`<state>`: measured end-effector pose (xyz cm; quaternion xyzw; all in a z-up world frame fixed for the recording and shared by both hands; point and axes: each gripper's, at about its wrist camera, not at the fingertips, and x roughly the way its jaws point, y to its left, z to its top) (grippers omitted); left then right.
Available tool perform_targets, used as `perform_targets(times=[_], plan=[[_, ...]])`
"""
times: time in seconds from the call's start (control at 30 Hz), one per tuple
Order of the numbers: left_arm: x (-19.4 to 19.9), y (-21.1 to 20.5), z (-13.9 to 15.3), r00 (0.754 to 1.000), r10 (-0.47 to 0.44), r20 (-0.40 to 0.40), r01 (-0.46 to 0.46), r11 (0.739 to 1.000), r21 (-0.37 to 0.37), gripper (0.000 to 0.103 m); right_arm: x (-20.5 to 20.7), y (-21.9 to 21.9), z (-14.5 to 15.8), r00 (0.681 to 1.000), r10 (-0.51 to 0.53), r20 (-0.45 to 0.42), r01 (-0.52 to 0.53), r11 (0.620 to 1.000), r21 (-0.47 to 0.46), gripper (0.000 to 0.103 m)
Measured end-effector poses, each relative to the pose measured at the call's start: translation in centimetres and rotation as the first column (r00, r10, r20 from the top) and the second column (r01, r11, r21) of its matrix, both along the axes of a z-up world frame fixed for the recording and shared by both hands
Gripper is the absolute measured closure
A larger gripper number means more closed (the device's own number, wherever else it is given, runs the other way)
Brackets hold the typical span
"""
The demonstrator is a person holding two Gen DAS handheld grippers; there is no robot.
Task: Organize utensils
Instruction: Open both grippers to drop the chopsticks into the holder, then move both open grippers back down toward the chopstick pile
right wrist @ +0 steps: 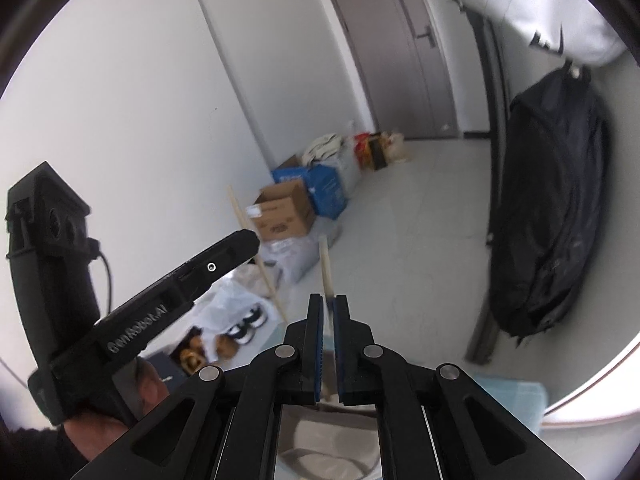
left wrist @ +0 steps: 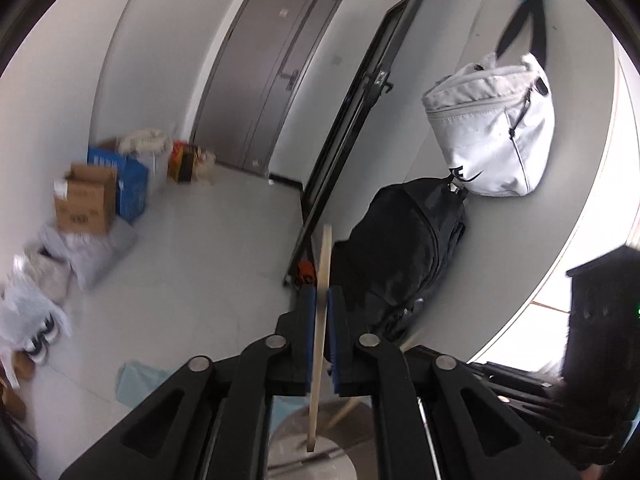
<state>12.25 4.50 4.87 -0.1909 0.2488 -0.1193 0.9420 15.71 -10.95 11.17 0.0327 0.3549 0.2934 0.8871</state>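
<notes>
My left gripper [left wrist: 319,294] is shut on a pale wooden chopstick [left wrist: 322,280] that stands up past the fingertips and runs down below them. My right gripper [right wrist: 329,300] is shut on a second pale chopstick [right wrist: 326,264] that pokes up between the pads. In the right wrist view the left gripper [right wrist: 244,240] shows at the left, held in a hand, with its chopstick [right wrist: 256,256] crossing behind its tip. Both grippers are raised and point out into the room. A pale round container [left wrist: 304,444] shows below the left gripper.
A grey door [left wrist: 272,76] at the far wall. Cardboard and blue boxes [left wrist: 100,192] and bags with shoes [left wrist: 36,320] line the left wall. A black backpack [left wrist: 400,256] and a white bag [left wrist: 496,128] hang at right.
</notes>
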Motion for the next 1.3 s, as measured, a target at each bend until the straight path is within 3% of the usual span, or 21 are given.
perform_targets(times=[0.03, 0.07, 0.13, 0.17, 0.3, 0.43, 0.5, 0.8, 0.87, 1.3], plan=[[-0.2, 0.3, 0.1, 1.0, 0.001, -0.003, -0.001, 1.0, -0.004, 0.085, 0.1, -0.2, 0.0, 1.0, 0.003, -0.012, -0.002, 1.0, 0.023, 0.097], [-0.6, 0.8, 0.4, 1.0, 0.005, -0.001, -0.005, 1.0, -0.011, 0.069, 0.1, -0.6, 0.0, 1.0, -0.004, -0.022, 0.005, 0.999, 0.043, 0.095], [-1.6, 1.7, 0.9, 0.999, 0.032, 0.013, -0.032, 0.999, -0.024, 0.051, -0.3, -1.1, 0.1, 1.0, 0.003, -0.031, -0.001, 0.996, 0.087, 0.094], [-1.8, 1.8, 1.1, 0.999, 0.037, 0.016, -0.036, 0.999, -0.027, 0.048, -0.5, -1.4, 0.3, 1.0, 0.003, -0.03, 0.0, 0.995, 0.103, 0.092], [-2.7, 2.5, 1.8, 0.998, 0.069, -0.012, -0.069, 0.998, -0.01, 0.047, -2.4, -3.1, 0.7, 0.999, -0.038, -0.01, 0.039, 0.99, 0.137, 0.065], [-4.0, 2.4, 2.4, 0.993, 0.112, -0.038, -0.112, 0.994, 0.018, 0.045, -4.2, -4.2, 1.0, 0.998, -0.06, -0.016, 0.062, 0.988, 0.139, 0.062], [-4.6, 2.1, 2.6, 0.992, 0.121, -0.047, -0.119, 0.992, 0.029, 0.042, -5.3, -4.6, 1.2, 0.997, -0.071, -0.012, 0.072, 0.988, 0.137, 0.054], [-8.8, 0.1, 4.3, 0.988, 0.152, 0.005, -0.152, 0.982, 0.115, 0.027, -9.9, -5.1, 2.1, 0.998, -0.067, 0.016, 0.064, 0.989, 0.13, 0.038], [-9.5, 0.2, 4.5, 0.987, 0.157, 0.015, -0.158, 0.98, 0.119, 0.025, -10.6, -5.2, 2.1, 0.997, -0.069, 0.017, 0.066, 0.989, 0.132, 0.032], [-13.0, -1.4, 3.8, 0.987, 0.159, 0.016, -0.159, 0.968, 0.195, 0.024, -14.8, -5.2, -0.1, 0.998, -0.068, 0.012, 0.067, 0.993, 0.101, 0.016]])
